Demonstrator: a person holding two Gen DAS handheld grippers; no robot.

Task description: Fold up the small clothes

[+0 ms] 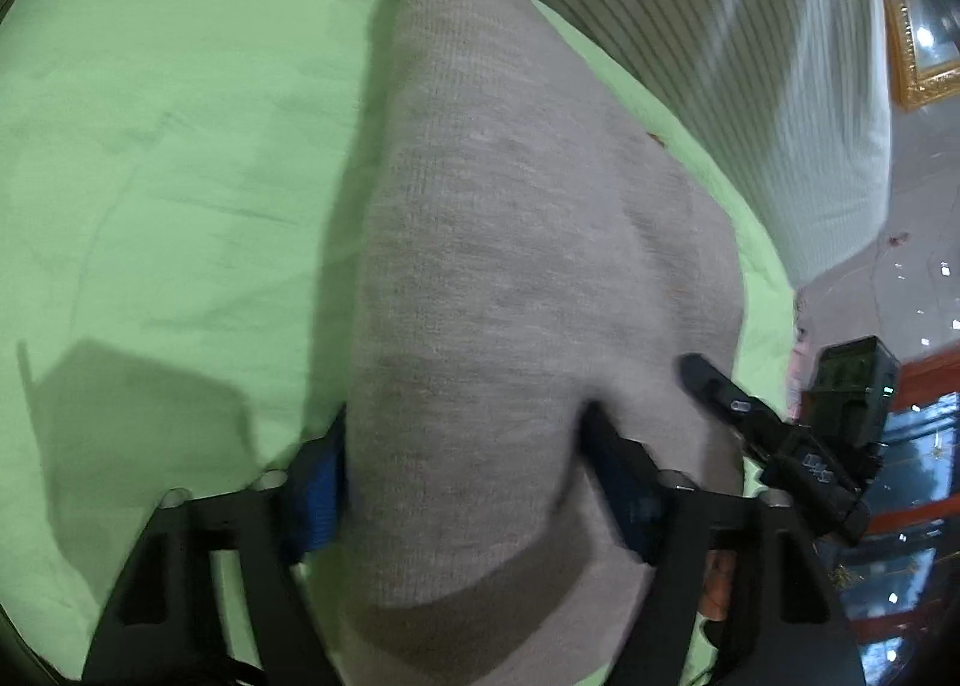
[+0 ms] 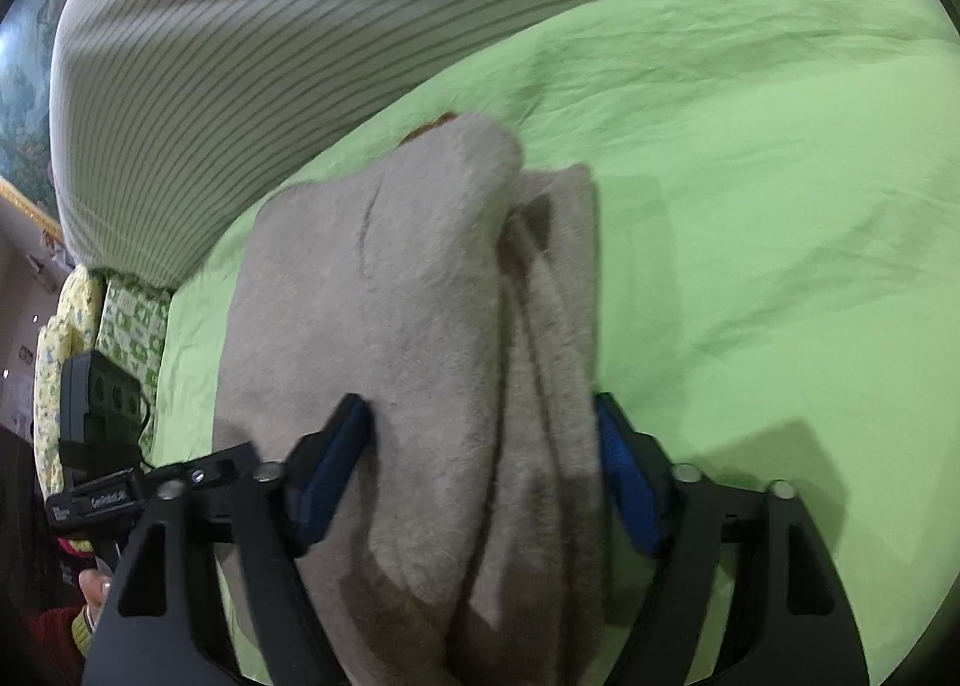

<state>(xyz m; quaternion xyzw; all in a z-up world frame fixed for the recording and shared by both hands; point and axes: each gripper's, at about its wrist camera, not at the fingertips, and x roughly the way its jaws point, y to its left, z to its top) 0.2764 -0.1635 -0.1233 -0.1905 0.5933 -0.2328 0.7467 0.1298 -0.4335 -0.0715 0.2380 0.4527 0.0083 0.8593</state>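
A beige knit garment [image 1: 510, 266] lies folded on a light green sheet [image 1: 168, 146]. In the left wrist view my left gripper [image 1: 465, 458] has its blue-padded fingers on both sides of the garment's near end, shut on it. In the right wrist view my right gripper [image 2: 480, 464] is shut on the other end of the same garment [image 2: 390, 326], where several folded layers bunch between the pads. The right gripper also shows at the right edge of the left wrist view [image 1: 780, 434], beside the garment.
A grey striped pillow or cushion [image 2: 240, 56] lies along the far edge of the sheet, also in the left wrist view [image 1: 750, 56]. A patterned green and yellow cloth [image 2: 120, 326] sits at the left. A gold picture frame [image 1: 918, 56] hangs beyond.
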